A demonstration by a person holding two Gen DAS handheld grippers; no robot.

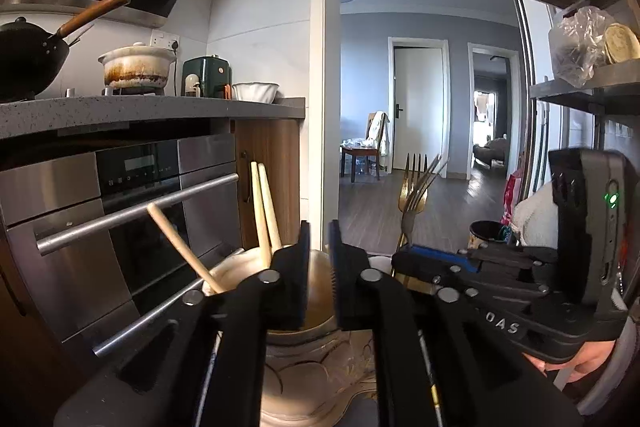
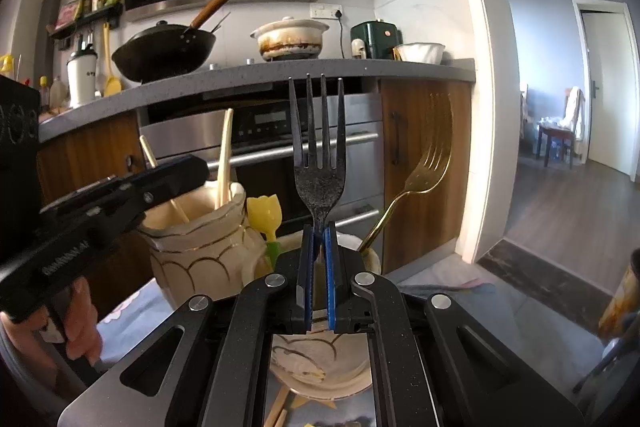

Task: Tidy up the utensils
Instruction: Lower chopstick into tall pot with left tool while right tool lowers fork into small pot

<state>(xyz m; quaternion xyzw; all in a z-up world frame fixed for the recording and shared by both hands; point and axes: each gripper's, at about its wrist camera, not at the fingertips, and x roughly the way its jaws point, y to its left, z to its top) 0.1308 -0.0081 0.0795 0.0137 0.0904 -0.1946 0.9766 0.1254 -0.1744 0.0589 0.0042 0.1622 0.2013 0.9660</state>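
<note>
My right gripper (image 2: 319, 247) is shut on the neck of a dark steel fork (image 2: 319, 147), tines up, over a cream holder (image 2: 360, 247) that holds a gold fork (image 2: 416, 183). A second cream holder (image 2: 200, 239) to the left holds pale chopsticks (image 2: 225, 159); a yellow utensil (image 2: 266, 215) stands between them. My left gripper (image 1: 320, 259) sits over the chopstick holder (image 1: 236, 267), its jaws a narrow gap apart with nothing between them. The chopsticks (image 1: 262, 211) and both forks (image 1: 416, 195) show in the left wrist view, with the right gripper (image 1: 436, 255) beside them.
Ahead is a built-in oven (image 2: 280, 147) under a grey counter (image 2: 280, 75) with a black wok (image 2: 164, 51), a stained pot (image 2: 290, 35) and a white bowl (image 2: 420, 53). A doorway (image 2: 560, 107) opens right. A shelf rack (image 1: 580, 27) stands at the right.
</note>
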